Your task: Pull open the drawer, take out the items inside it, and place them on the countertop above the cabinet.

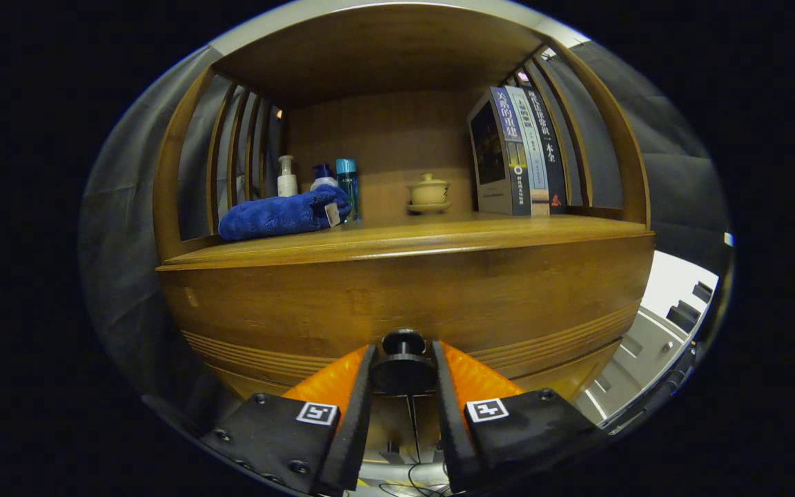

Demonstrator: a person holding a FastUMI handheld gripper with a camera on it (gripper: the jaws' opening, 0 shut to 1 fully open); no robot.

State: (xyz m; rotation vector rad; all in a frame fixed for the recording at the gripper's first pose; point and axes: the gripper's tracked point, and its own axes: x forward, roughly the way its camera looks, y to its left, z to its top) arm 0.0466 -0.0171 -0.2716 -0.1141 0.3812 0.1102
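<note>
On the countertop (397, 238) of a wooden cabinet (404, 297), objects line up from left to right: a blue towel (280, 215) lies rolled at the left end, with a white pump bottle (287, 177), a blue-capped pump bottle (324, 177) and a tall blue bottle (347, 185) standing behind it. Toward the middle of the countertop sits a small lidded tea cup on a saucer (428, 193). At its right end, several books (518, 153) stand upright. Below the countertop, the drawer (411, 314) shows its wooden front, and its round dark knob (403, 360) sits between the gripper's (403, 362) two fingers, which close in on either side of it and appear to pinch it. Whether the drawer has started to slide out cannot be told.
</note>
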